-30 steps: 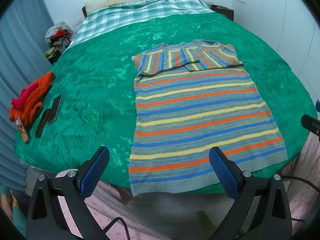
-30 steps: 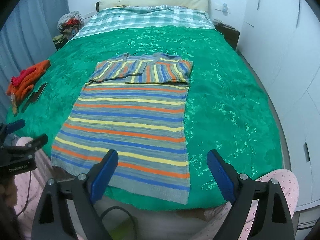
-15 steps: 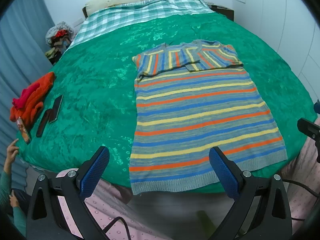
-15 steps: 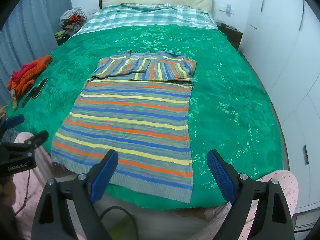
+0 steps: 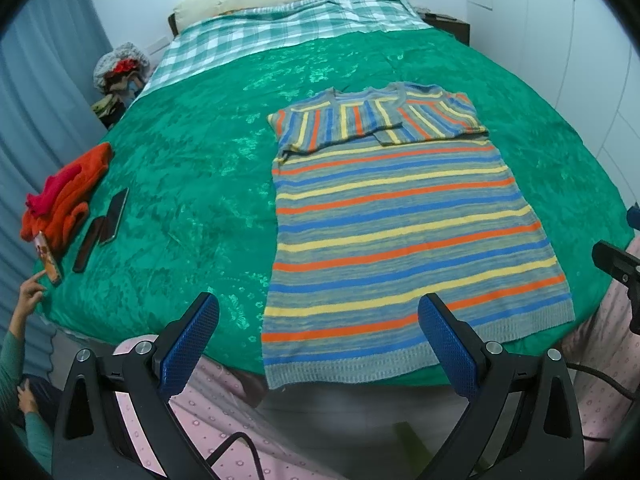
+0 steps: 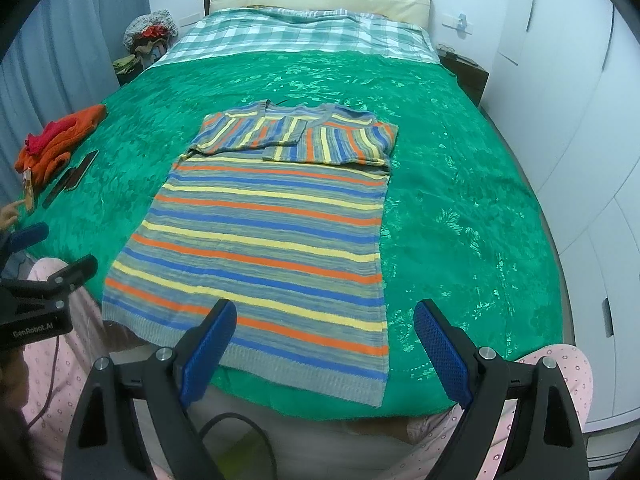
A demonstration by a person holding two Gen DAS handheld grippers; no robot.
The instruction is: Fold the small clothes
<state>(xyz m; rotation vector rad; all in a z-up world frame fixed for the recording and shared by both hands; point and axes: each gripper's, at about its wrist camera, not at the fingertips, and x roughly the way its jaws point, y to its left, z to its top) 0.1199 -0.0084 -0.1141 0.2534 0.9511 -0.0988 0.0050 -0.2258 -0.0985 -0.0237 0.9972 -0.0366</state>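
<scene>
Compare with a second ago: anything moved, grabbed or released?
A bystander's hand has come in at the bed's left edge, finger pointing at the small packet. The right view shifted slightly. Nothing grabbed or released. The striped top lies as before, sleeves folded in; both tools stay open and empty.

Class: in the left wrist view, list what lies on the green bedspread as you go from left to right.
Orange and red cloth heap → dark flat case → dark phone → striped knitted top, its sleeves folded in across the chest.
</scene>
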